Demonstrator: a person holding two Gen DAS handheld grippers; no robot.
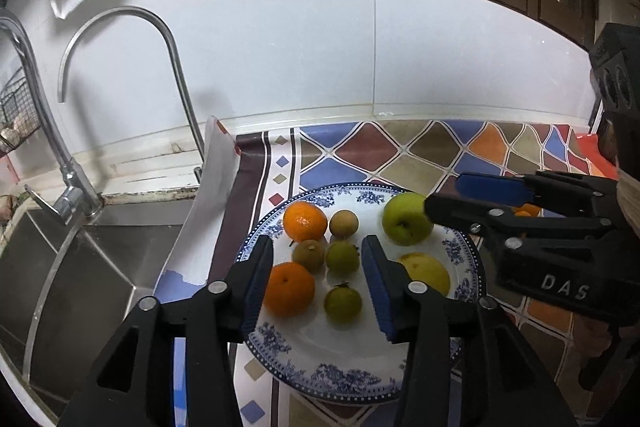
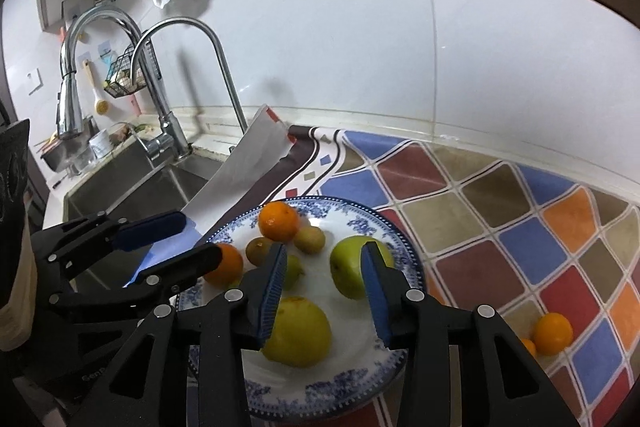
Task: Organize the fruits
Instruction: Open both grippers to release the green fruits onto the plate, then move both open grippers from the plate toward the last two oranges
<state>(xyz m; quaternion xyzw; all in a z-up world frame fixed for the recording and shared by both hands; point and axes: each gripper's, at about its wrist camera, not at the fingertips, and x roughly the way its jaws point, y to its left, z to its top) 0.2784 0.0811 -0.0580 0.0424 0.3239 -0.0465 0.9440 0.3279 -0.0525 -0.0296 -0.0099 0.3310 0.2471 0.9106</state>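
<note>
1. Right now my left tool [image 1: 316, 267] hangs over the blue-patterned plate [image 2: 394, 245], its jaws spread and pinching nothing, with the small green fruits [image 1: 342, 257] showing in the gap between them.
2. My right tool [image 2: 324, 283] also hangs over the plate, jaws spread and empty, on the side where the green apple [image 2: 352, 269] and the yellow pear [image 2: 298, 333] lie.
3. Most fruit sits on the plate: two oranges [image 1: 304, 221], brownish round fruits and the green ones packed close at the centre.
4. Two small orange fruits [image 2: 552, 333] lie off the plate on the desk's patterned cloth [image 2: 520, 239], on the side away from the sink [image 1: 100, 259].
5. Risk, as I judge it: closing on one small fruit may nudge its neighbours, since they touch.
6. Round fruit pinched off-centre could squirt out and roll off the plate toward the sink.
7. Both tools share the plate, so they may collide.
</note>
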